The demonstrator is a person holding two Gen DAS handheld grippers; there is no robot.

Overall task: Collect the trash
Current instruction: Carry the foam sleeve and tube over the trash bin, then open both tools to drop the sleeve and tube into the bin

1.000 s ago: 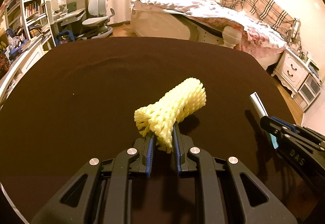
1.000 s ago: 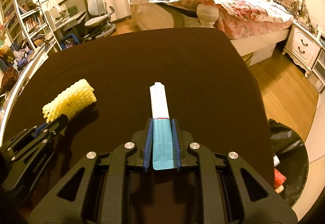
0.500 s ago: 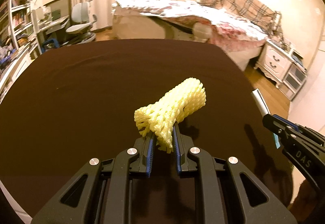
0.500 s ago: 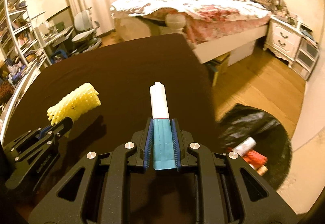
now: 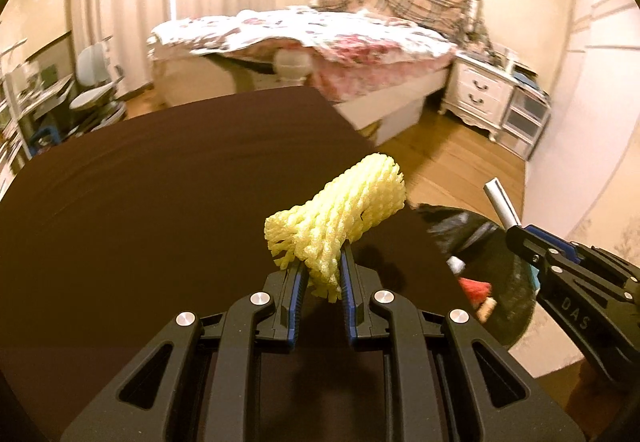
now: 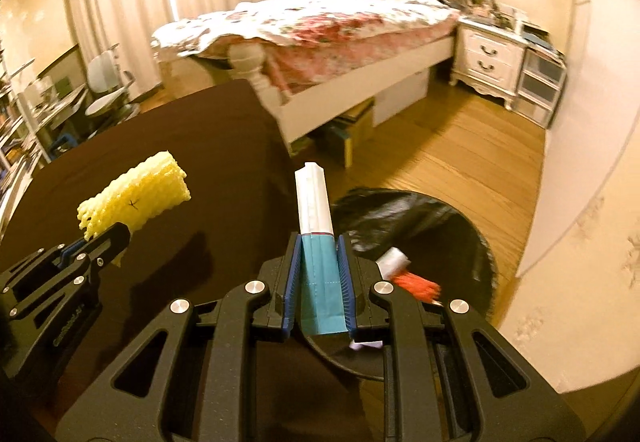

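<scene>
My left gripper (image 5: 322,274) is shut on a yellow foam fruit net (image 5: 340,211) and holds it above the right part of the dark brown table (image 5: 160,201). The net also shows in the right wrist view (image 6: 136,197). My right gripper (image 6: 319,274) is shut on a teal and white wrapper (image 6: 316,226), held over the table's right edge and the rim of a black-lined trash bin (image 6: 432,226) on the floor. The bin holds a white roll and a red item. In the left wrist view the bin (image 5: 500,266) sits right of the table, behind the right gripper (image 5: 520,232).
A bed (image 6: 340,29) with a floral cover stands beyond the table. A white nightstand (image 6: 492,57) stands by the right wall. Wooden floor (image 6: 460,153) lies between bed and bin. A desk chair (image 5: 96,93) and shelves are at the far left.
Both grippers have moved right with their loads. The table edge and floor slid into view, and the trash bin now lies just below and right of the right gripper.
</scene>
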